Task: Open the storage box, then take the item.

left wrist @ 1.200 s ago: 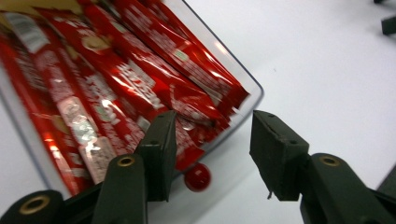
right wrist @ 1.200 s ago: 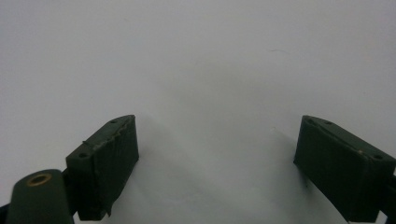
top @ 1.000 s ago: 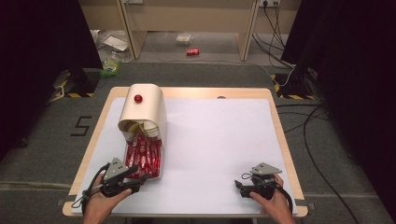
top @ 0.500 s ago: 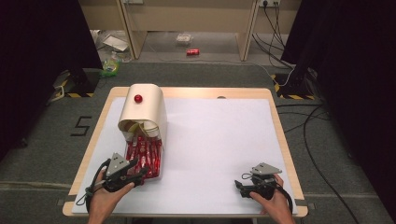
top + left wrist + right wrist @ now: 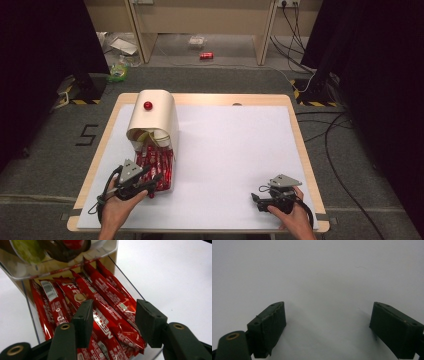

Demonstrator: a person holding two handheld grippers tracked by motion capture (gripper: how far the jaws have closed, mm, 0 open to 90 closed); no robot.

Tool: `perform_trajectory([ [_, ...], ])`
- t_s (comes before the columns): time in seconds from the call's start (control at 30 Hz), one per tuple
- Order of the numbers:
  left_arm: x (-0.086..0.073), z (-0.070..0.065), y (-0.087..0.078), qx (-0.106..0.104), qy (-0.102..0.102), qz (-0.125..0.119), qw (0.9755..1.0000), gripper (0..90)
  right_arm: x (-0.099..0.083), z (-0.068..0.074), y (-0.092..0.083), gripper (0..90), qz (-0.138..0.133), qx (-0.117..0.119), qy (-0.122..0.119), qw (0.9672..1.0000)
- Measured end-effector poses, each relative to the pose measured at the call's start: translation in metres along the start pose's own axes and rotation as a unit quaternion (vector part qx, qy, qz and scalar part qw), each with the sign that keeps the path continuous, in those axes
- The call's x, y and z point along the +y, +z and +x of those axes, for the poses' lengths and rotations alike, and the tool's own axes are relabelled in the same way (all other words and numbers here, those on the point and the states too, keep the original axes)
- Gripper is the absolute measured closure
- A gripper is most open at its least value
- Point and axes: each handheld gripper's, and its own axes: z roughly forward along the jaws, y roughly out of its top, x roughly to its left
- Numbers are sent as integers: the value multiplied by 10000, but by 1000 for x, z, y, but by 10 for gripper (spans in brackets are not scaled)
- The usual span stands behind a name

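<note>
A cream dispenser box [image 5: 156, 120] with a red knob [image 5: 148, 106] stands at the table's left. Its clear tray [image 5: 124, 273] juts toward me, packed with several red coffee sachets [image 5: 105, 293] [image 5: 159, 161]. My left gripper [image 5: 154, 181] [image 5: 113, 315] hovers over the tray's front end. It is open, and its jaws straddle one sachet without pressing on it. My right gripper [image 5: 256, 201] [image 5: 327, 322] rests low over the white table top [image 5: 319, 270] at the front right, wide open with nothing between its pads [image 5: 270, 322].
The white sheet [image 5: 235, 150] covers the wooden table [image 5: 295, 120]. Behind the table, on the floor, lie cables [image 5: 335, 150], litter and a red can [image 5: 206, 56]. Dark curtains flank both sides.
My left gripper has edged slightly forward over the tray's front end. My right gripper has stayed where it was.
</note>
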Motion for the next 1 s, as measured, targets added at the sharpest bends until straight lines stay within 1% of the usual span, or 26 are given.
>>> perform_trajectory([
  [0.13, 5, 2, 4, 65, -34, -31, 10000, 465, 0, 0, 0, 132, -5, 9, -8, 10000],
  [0.27, 9, 2, 7, 136, 8, -52, 9999, 443, 0, 0, 0, 132, -2, 6, -10, 10000],
  [0.4, 11, 4, 10, 193, 7, -61, 9998, 430, 0, 0, 0, 132, -4, 4, -9, 10000],
  [0.53, 13, 6, 14, 199, -52, -87, 9997, 450, 0, 0, 0, 132, -4, 5, -5, 10000],
  [0.57, 14, 8, 16, 221, -94, -116, 9996, 457, 0, 0, 0, 132, 1, 7, -2, 10000],
  [0.7, 14, 9, 20, 285, -115, -101, 9995, 485, 0, 0, 0, 132, -2, 4, -3, 10000],
  [0.8, 13, 7, 22, 318, -122, -85, 9994, 500, 0, 1, 0, 132, -3, 2, -5, 10000],
  [0.9, 12, 4, 23, 326, -78, -59, 9994, 522, 0, 1, 0, 132, 1, 6, 8, 10000],
  [1.0, 10, 0, 26, 323, -55, -26, 9995, 570, 0, 0, 0, 132, -2, 5, -5, 10000],
])
